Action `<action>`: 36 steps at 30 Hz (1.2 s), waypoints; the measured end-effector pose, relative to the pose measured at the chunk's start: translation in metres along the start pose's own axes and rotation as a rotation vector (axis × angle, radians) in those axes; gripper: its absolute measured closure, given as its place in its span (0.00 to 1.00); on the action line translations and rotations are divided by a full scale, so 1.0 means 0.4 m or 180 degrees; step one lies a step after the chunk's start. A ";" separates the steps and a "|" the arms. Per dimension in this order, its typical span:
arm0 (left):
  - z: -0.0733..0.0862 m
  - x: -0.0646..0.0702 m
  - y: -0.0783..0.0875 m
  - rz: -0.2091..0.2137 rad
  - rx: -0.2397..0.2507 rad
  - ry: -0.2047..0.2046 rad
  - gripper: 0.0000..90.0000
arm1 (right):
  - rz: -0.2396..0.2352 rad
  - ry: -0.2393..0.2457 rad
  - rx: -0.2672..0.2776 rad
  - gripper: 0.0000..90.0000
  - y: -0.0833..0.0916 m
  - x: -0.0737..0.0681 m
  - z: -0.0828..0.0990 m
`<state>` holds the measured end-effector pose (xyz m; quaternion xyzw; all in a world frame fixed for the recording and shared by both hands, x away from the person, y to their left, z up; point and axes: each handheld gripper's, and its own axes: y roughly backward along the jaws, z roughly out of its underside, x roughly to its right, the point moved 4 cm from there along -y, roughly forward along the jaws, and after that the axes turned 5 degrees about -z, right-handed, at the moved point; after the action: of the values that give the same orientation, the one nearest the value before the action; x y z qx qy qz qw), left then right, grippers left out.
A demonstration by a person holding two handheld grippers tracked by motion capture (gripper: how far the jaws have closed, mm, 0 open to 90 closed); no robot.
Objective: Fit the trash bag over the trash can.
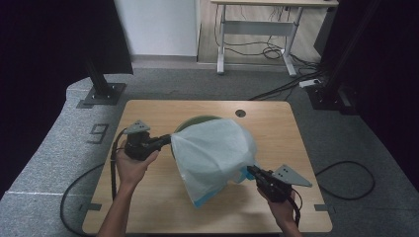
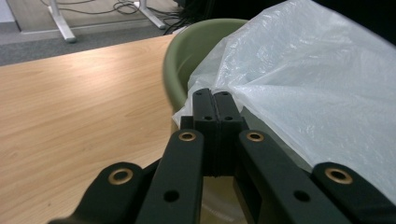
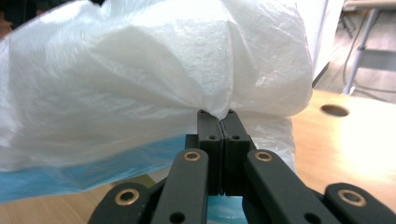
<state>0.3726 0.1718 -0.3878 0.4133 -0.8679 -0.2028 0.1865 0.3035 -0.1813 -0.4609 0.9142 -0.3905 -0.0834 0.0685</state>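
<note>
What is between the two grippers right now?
In the high view, the white plastic bag spans from the left gripper to the right gripper, draped over the green bin.

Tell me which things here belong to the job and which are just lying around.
In the job:
white plastic bag
green bin
left hand-held gripper, pinching the bag
right hand-held gripper, pinching the bag

Just around:
desk behind
floor cables
</note>
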 end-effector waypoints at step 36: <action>-0.037 0.191 0.007 0.0620 -0.0035 -0.0631 0.53 | 0.0038 0.0340 -0.0060 0.98 0.004 -0.014 -0.153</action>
<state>0.3329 0.1100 -0.3619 0.3039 -0.9170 -0.2283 0.1209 0.3113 -0.1748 -0.4001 0.9144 -0.3909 -0.0377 0.0985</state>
